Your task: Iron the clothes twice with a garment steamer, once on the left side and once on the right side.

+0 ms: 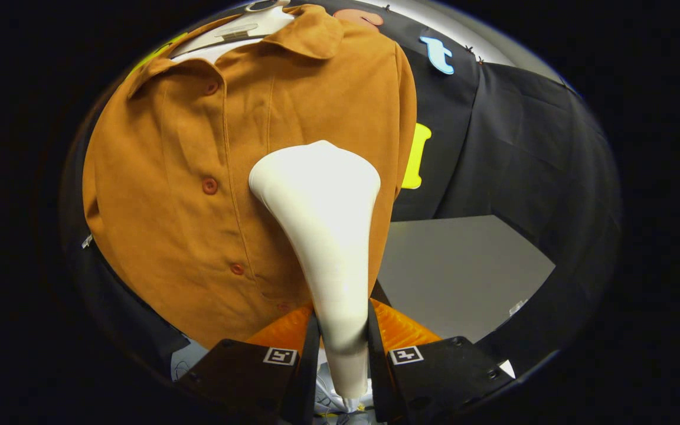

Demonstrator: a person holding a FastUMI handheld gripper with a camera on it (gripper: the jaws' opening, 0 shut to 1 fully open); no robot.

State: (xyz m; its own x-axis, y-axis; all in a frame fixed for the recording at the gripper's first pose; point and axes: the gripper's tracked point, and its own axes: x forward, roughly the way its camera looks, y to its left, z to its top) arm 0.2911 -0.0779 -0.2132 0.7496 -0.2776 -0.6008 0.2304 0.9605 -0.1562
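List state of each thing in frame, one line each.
gripper: jaws shut on the steamer's handle.
steamer: held upright, head against the shirt's front, to one side of the button line.
shirt: hanging on a hanger, buttoned, collar folded down.
hanger: inside the shirt's collar.

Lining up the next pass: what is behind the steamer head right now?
The shirt hangs directly behind the steamer, which the gripper is shut on. Its head covers the fabric right of the button placket; whether it touches cannot be seen.
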